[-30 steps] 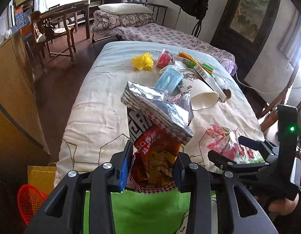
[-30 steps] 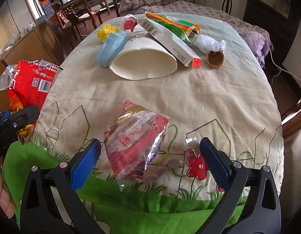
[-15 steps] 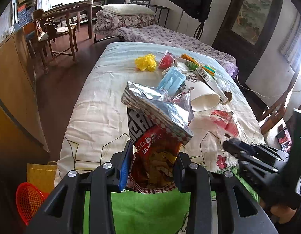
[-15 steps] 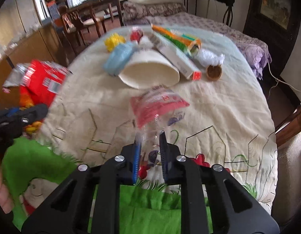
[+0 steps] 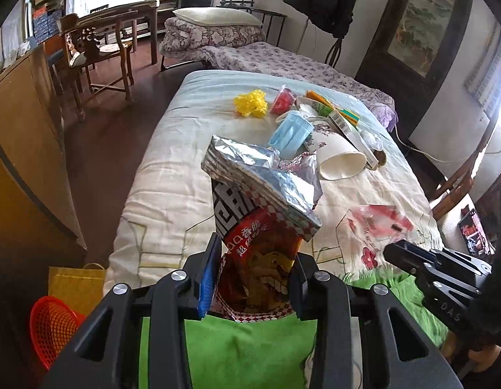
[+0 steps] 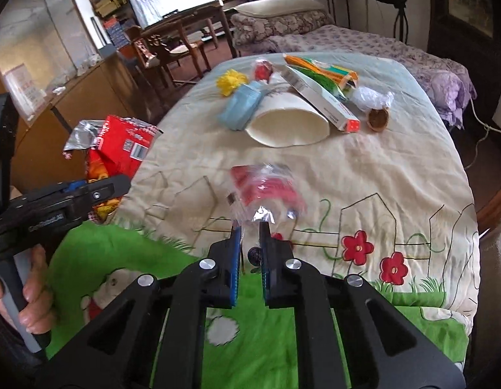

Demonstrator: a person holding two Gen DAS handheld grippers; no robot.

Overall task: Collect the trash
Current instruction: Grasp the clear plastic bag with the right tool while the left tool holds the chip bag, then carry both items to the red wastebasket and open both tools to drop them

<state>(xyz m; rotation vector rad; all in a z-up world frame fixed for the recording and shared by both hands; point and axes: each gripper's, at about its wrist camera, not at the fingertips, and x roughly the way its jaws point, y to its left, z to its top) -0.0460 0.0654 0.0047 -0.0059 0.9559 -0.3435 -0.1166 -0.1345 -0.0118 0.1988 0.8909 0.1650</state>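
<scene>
Bare quilt (image 6: 364, 175) mid-bed passable; trash pile (image 6: 292, 103) blocks far end.

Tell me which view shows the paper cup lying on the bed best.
The right wrist view: the paper cup lies unobstructed, open mouth toward the camera. In the left wrist view the cup is farther off, partly hidden behind the snack bag.

Your remaining litter sits toward the bed's (image 6: 364, 168) far end: mask (image 6: 240, 110) left of the cup (image 6: 289, 123), box (image 6: 321, 100) right.

Both fisheye views looked steeply down, from close behind their own tool, along the bed (image 5: 172, 175). Both shared the litter heap at upper centre; each caught the other tool at a lower frame edge.
</scene>
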